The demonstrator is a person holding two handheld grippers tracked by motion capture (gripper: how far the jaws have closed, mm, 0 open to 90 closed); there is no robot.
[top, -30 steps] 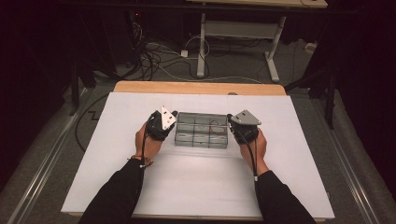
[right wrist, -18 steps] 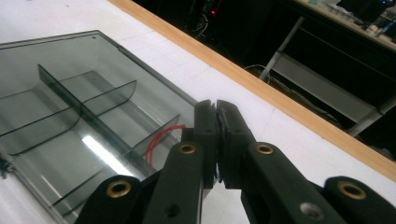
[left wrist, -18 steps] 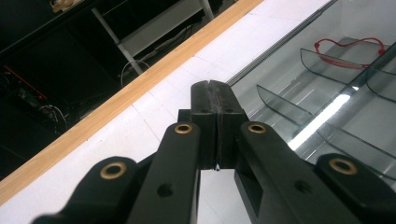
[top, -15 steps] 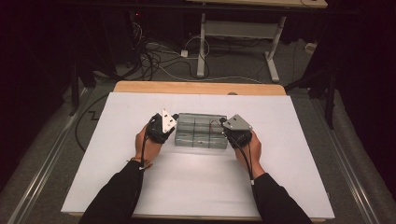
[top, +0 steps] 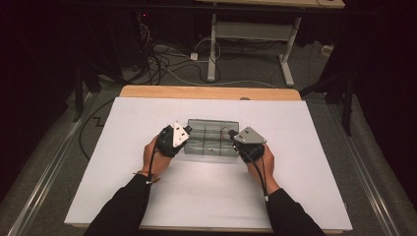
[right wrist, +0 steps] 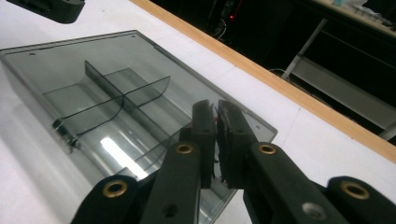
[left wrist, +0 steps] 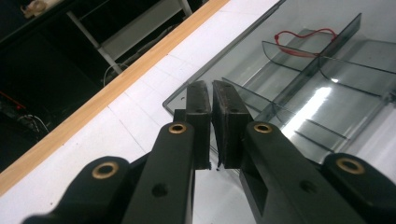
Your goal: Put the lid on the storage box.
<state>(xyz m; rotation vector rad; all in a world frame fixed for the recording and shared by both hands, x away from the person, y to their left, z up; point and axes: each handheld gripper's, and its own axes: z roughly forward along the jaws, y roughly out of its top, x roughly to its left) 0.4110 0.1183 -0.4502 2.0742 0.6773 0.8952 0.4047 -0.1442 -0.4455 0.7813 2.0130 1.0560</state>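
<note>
Both grippers are sitting slightly closer to the near edge of the clear divided box [top: 212,137] than a second ago, and their jaws have just been opening a little. On the person's left, the left gripper [top: 183,139] is hanging at the left end of the box, its jaws standing nearly together with a narrow slit between the pads [left wrist: 228,121]; the thin left wall of the box [left wrist: 299,88] is running up into that slit, though whether the pads are pressing on it cannot be told. At the right end of the box, the right gripper [top: 235,144] is showing the same narrow gap in its own view [right wrist: 216,140], with the right wall of the box [right wrist: 93,93] lying under its tips and nothing clearly clamped. A red cord [left wrist: 303,36] is lying in a far compartment of the box. The box is resting flat on the white table sheet [top: 147,196], near the sheet's far edge and just before the wooden strip [top: 206,92].
</note>
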